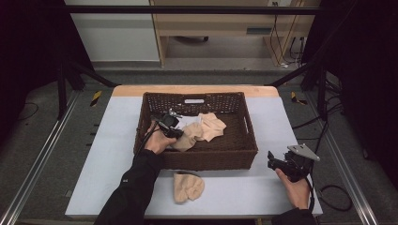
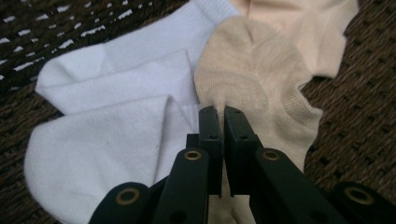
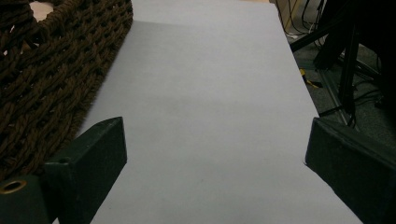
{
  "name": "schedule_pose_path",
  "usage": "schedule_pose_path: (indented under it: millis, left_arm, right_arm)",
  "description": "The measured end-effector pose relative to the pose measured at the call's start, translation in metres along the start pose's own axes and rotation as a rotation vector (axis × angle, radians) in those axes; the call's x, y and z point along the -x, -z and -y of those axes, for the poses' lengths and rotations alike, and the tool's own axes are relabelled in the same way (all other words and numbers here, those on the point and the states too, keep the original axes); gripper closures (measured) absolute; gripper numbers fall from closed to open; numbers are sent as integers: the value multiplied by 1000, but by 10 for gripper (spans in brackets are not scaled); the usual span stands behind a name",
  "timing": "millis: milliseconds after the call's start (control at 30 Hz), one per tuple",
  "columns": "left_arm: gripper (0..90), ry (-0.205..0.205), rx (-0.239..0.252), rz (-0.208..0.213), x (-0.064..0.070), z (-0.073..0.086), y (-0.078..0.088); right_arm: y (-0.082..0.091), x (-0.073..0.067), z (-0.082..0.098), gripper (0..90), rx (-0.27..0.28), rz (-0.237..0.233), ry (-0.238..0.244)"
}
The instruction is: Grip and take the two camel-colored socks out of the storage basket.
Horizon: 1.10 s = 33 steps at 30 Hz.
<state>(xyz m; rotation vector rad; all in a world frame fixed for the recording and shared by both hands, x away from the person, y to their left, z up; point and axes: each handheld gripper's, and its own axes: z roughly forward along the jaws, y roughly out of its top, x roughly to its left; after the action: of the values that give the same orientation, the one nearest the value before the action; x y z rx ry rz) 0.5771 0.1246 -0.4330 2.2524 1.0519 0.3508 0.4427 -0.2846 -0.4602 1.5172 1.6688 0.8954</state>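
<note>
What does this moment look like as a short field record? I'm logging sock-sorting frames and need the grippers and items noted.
setting: table with a brown wicker basket
left gripper: inside the basket, jaws closed on the beige sock
right gripper: open, above bare table right of the basket, holding nothing
in basket: beige socks and a white sock, lying together
outside basket: one more beige sock on the table, in front of the basket
</note>
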Motion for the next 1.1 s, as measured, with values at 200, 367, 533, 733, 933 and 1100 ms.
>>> schedule_pose_path:
  millis: [200, 367, 533, 733, 933, 1100]
  left_arm:
    - [865, 13, 104, -4, 0, -2, 10]
    - [865, 7, 237, -3, 1, -3, 19]
    - [865, 20, 329, -9, -1, -3, 27]
    - [866, 47, 455, -9, -2, -7, 39]
    - [866, 68, 547, -12, -3, -9, 54]
    - [865, 55, 600, -21, 3, -16, 74]
  right_arm:
    - [0, 0, 0, 56, 0, 1, 0]
    - [0, 0, 0, 56, -1, 1, 0]
    - [1, 0, 0, 57, -3, 3, -9]
    - [0, 0, 0, 56, -2, 6, -2]
    - [0, 0, 0, 56, -2, 6, -4]
    - [0, 0, 0, 56, 2, 8, 3]
